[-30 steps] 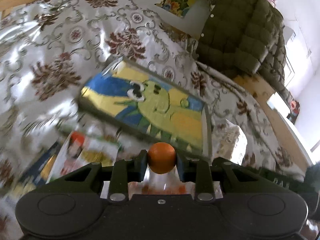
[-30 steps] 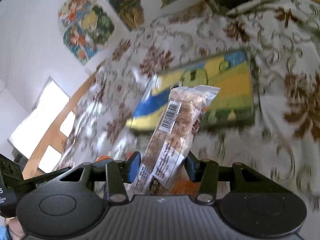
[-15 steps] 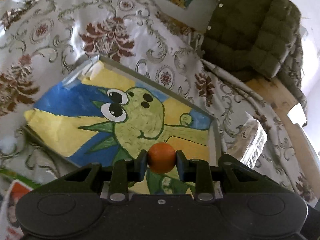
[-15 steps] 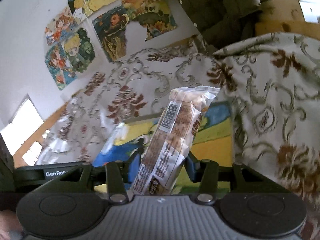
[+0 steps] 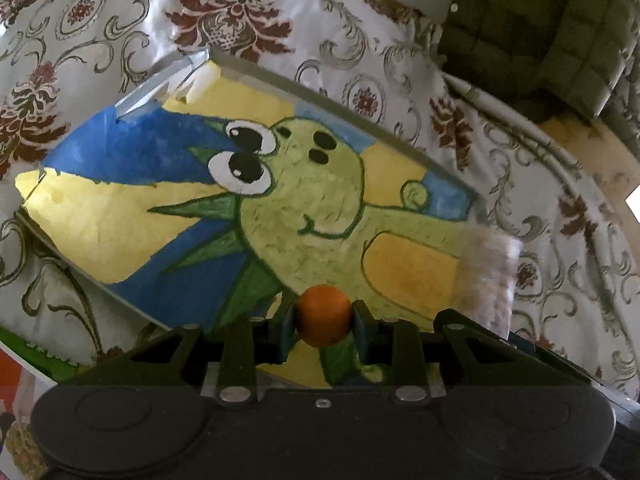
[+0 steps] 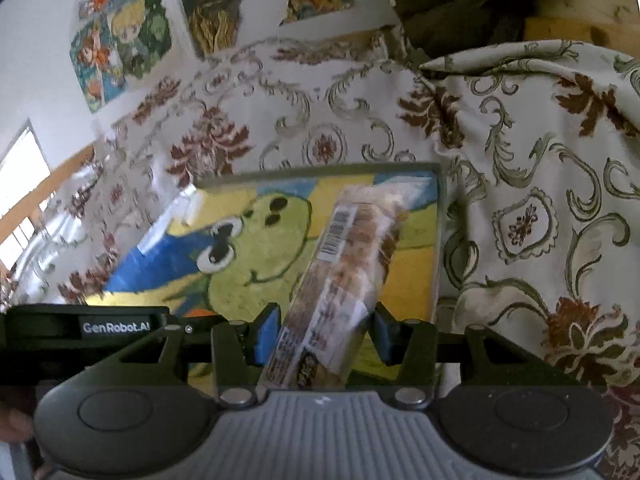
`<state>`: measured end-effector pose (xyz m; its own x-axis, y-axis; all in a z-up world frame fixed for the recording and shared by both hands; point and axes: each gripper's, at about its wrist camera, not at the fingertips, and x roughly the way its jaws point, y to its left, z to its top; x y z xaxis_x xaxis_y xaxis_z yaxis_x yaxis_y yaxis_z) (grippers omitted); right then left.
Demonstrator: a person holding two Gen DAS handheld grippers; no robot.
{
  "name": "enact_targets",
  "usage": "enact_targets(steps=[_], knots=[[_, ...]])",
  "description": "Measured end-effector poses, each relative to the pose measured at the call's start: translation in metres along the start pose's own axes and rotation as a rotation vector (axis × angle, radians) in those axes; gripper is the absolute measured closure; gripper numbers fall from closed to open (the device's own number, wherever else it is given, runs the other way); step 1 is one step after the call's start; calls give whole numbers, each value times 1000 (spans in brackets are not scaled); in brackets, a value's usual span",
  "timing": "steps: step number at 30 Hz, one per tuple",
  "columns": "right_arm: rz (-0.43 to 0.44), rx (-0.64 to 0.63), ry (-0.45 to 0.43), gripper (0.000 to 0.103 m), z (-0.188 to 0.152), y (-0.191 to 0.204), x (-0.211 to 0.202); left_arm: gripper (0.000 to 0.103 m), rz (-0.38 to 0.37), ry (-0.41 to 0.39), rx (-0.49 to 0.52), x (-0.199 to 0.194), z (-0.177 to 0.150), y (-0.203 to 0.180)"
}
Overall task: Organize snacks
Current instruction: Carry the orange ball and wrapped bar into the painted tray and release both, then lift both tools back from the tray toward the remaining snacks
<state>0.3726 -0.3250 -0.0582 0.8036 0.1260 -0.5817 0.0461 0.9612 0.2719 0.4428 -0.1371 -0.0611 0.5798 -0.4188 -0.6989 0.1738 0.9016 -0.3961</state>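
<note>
**Op 1:** Left wrist view first: my left gripper (image 5: 323, 316) sits at the lower centre of the frame, its fingers (image 5: 283, 334) clamped on a small orange ball-shaped thing (image 5: 322, 315). I can't tell what it is.

**Op 2:** What's under it?

**Op 1:** I see a shallow tray (image 5: 328, 100) lined with a painted green cartoon creature on blue and yellow. It lies on the floral cloth (image 5: 100, 20). A blurred pale packet end (image 5: 490, 276) shows at the tray's right edge, and more packaging (image 5: 24, 380) pokes in at lower left.

**Op 2:** And on my right wrist view, the right gripper (image 6: 325, 336) is partly closed, grasping a long clear-wrapped snack pack (image 6: 344, 276) by its lower end. The pack slants up toward the centre of the frame, barcode facing me, in front of the tray's right half.

**Op 1:** Resting on the tray?

**Op 2:** I can't tell. The other gripper's black body is at the left edge, and paintings (image 6: 120, 36) hang at upper left.
</note>
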Motion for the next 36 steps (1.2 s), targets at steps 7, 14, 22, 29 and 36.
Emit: enact_targets(steps=[7,14,22,29,36], knots=[[-8,2,29,49,-4,-2,6,70,27,33,-3,6,-3,4],[-18,-8,21,41,-2,-2,2,37,19,-6,-61,-7,1,7],[-18,-60,-68,22,12,11,-30,18,11,-129,-60,-51,10,2],[-1,-40,-168,0,20,16,-77,1,86,-306,2,-110,7,-11],[-13,-115,-263,0,17,30,-126,1,119,-421,63,-167,-18,-20]])
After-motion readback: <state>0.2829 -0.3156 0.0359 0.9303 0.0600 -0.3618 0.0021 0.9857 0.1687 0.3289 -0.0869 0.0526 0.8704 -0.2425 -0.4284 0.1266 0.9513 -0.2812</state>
